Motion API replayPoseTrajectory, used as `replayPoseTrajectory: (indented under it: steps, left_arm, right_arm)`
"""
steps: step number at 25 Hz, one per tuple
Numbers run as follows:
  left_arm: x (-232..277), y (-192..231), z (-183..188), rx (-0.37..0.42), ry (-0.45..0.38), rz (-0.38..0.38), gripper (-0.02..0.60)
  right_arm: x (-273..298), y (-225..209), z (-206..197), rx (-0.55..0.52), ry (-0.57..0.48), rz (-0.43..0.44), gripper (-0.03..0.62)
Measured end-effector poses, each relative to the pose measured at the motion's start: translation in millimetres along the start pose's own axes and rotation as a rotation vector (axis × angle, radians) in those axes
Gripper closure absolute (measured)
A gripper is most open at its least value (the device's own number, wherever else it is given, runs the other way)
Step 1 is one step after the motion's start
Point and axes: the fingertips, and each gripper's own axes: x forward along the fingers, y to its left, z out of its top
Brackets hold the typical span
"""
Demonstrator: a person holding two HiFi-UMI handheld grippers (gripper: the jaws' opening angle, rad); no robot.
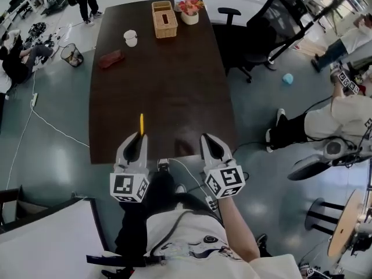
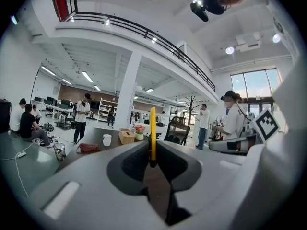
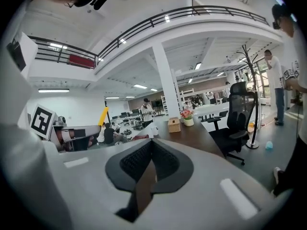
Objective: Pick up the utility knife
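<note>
A slim yellow utility knife [image 1: 141, 124] sticks out forward from my left gripper [image 1: 141, 137], over the near end of the dark brown table [image 1: 174, 86]. In the left gripper view the jaws are shut on the knife [image 2: 152, 131], which runs straight ahead from their tips. My right gripper [image 1: 205, 138] hovers beside it at the table's near edge, shut with nothing between its jaws. From the right gripper view the knife [image 3: 102, 115] shows as a yellow bar off to the left.
At the table's far end stand a wicker tissue box [image 1: 164, 23], a flower pot [image 1: 190, 11], a white cup [image 1: 131, 38] and a reddish pouch [image 1: 110, 58]. A black office chair [image 1: 273, 22] stands to the right. People sit and stand around the room.
</note>
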Motion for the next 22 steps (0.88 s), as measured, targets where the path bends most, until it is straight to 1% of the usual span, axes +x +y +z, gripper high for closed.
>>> replayPoseTrajectory:
  steps: [4, 9, 13, 22]
  left_arm:
    - [-35.9, -16.8, 0.5, -0.021, -0.018, 0.036, 0.535]
    - [-77.2, -32.6, -2.4, -0.015, -0.023, 0.063, 0.535]
    - [-103.8, -37.7, -2.9, -0.013, -0.023, 0.082, 0.535]
    - [-162.6, -45.3, -16.5, 0.0, -0.006, 0.086, 0.535]
  right_arm:
    - [-40.6, 15.4, 3.0, -0.014, -0.041, 0.021, 0.592]
    - [-82.8, 25.8, -9.9, -0.001, -0.038, 0.035, 0.592]
    - [-104.2, 31.5, -15.8, 0.005, -0.041, 0.038, 0.592]
    - [-135.6, 62.1, -27.2, -0.003, -0.057, 0.052, 0.592]
